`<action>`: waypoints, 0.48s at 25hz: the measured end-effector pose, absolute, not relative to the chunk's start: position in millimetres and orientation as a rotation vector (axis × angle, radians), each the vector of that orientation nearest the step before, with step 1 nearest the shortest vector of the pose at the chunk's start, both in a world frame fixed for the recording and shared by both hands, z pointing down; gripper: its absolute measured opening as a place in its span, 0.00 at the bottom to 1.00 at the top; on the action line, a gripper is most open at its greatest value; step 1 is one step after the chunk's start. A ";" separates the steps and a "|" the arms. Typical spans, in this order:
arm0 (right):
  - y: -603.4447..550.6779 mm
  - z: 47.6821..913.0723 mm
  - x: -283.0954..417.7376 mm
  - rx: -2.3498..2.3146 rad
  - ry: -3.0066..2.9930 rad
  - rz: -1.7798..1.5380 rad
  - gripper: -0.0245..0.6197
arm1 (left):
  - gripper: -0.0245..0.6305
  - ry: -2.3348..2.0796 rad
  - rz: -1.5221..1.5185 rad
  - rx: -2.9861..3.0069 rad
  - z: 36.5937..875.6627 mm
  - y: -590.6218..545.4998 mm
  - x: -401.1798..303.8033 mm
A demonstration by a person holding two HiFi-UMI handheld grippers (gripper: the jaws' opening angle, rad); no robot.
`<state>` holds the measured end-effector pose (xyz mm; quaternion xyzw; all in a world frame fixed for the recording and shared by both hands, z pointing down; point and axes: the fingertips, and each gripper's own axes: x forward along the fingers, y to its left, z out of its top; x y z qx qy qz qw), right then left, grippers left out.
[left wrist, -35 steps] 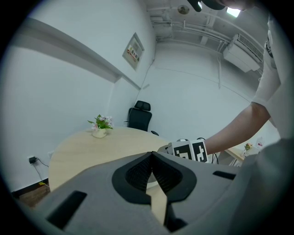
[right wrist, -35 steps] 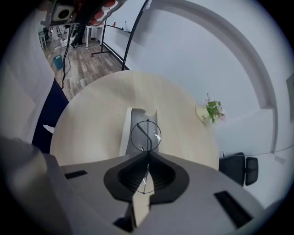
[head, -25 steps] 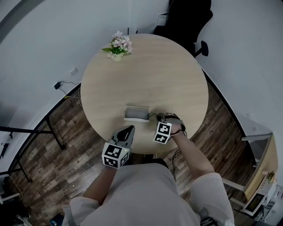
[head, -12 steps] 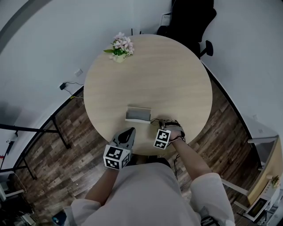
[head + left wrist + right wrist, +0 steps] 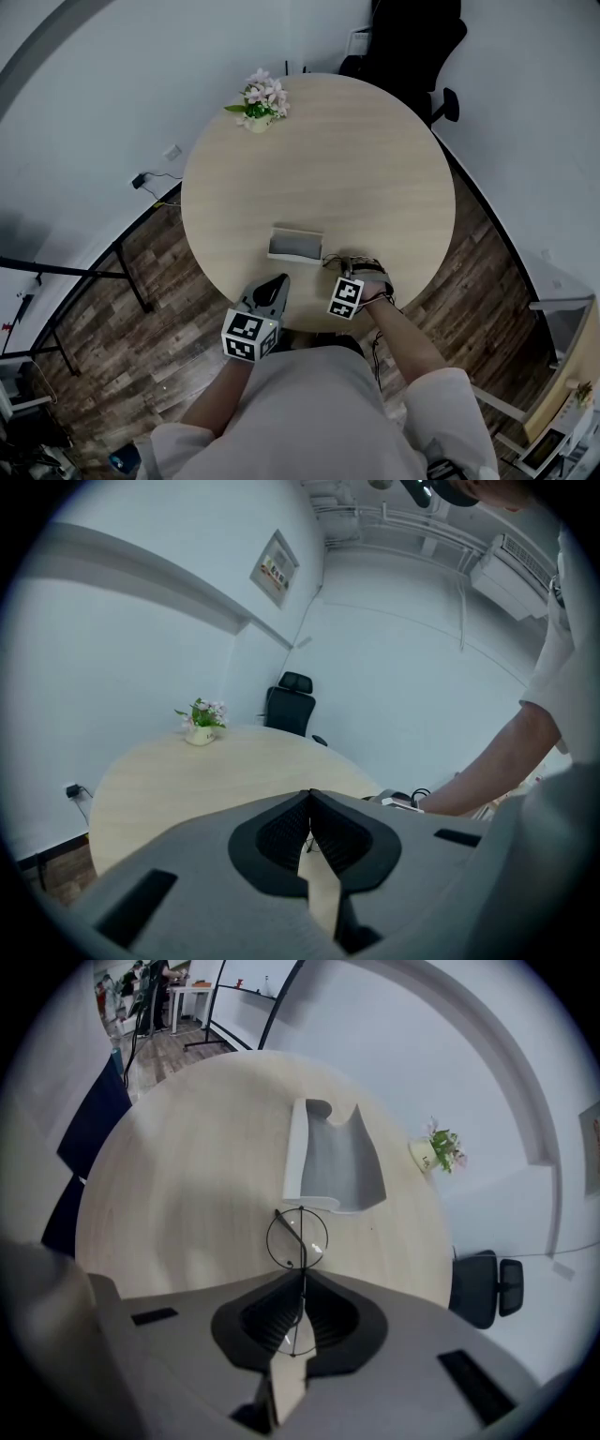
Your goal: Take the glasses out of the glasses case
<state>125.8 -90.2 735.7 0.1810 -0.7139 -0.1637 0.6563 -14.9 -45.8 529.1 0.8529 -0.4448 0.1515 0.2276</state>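
Glasses [image 5: 298, 1237] pinched in right claw [image 5: 302, 1281], lower than before — beside open case [image 5: 337, 1166]

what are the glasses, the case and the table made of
The glasses: thin dark wire frame, likely metal, with round clear lenses, glass or plastic.
The case: smooth matte pale grey shell, probably plastic or faux leather; hard to tell.
The table: pale wood-grain top, matte, possibly laminate.

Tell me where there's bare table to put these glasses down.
The widest bare stretch of the table lies between the flower pot and the glasses case and out to the right rim. Left of the case is free too. Crowded: the near edge, with the case, the left tool and the right tool holding the glasses.
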 end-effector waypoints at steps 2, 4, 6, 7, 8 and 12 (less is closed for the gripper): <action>-90.9 736.3 126.2 0.410 -1.615 -0.374 0.07 | 0.05 -1.221 0.423 2.351 529.8 -45.7 -14.9; -92.5 735.2 125.8 0.413 -1.615 -0.382 0.07 | 0.05 -1.218 0.428 2.352 530.6 -46.4 -15.7; -93.6 731.9 125.5 0.419 -1.619 -0.395 0.07 | 0.05 -1.215 0.432 2.354 531.2 -47.0 -15.8; -93.6 729.5 125.3 0.423 -1.622 -0.401 0.07 | 0.05 -1.213 0.433 2.356 531.2 -47.1 -15.7; -93.3 727.0 124.9 0.427 -1.627 -0.403 0.07 | 0.05 -1.212 0.433 2.359 531.2 -47.2 -15.8; -94.0 715.2 122.9 0.449 -1.640 -0.414 0.06 | 0.05 -1.207 0.434 2.373 529.9 -49.7 -18.1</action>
